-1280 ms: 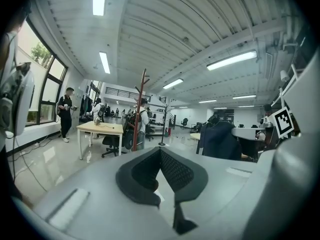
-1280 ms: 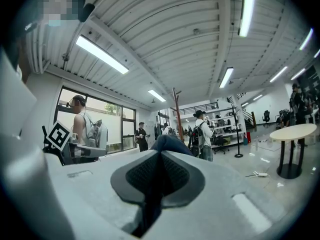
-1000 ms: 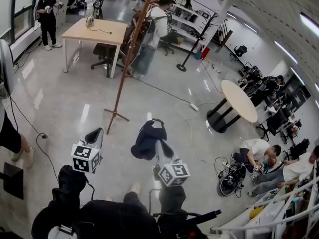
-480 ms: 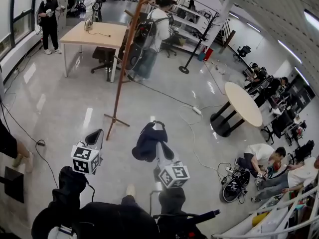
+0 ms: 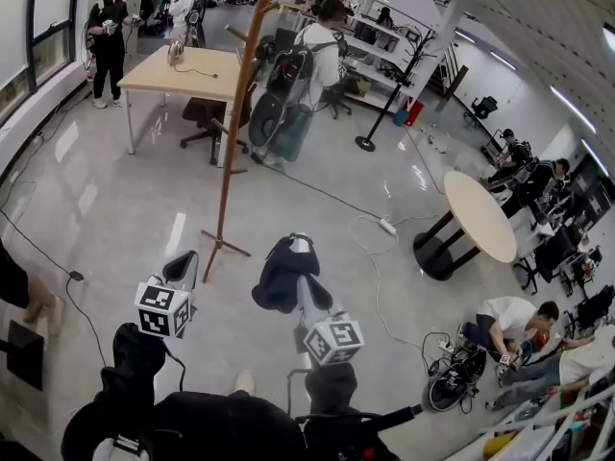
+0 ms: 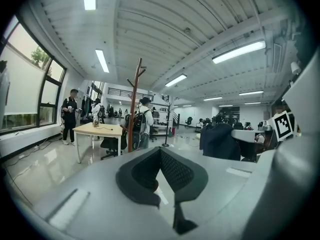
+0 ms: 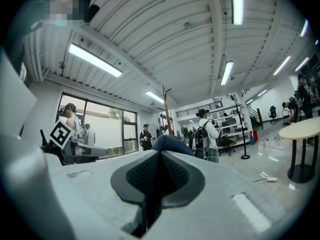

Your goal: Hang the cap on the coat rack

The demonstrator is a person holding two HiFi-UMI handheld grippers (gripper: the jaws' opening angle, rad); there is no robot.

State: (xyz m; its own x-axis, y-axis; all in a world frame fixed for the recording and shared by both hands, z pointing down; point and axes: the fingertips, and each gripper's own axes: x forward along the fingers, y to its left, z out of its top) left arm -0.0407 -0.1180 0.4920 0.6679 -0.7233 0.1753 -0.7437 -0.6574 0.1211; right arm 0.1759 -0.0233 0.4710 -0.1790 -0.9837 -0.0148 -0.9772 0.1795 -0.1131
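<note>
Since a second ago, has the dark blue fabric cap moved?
Yes. The dark blue cap has come forward, nearer the foot of the tall brown wooden coat rack in the head view.

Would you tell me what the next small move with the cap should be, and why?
I would likely carry the cap forward and a little left toward the wooden coat rack: the right claw is shut on the cap, and the rack stands some way ahead, apparently too far to hang it yet.
</note>
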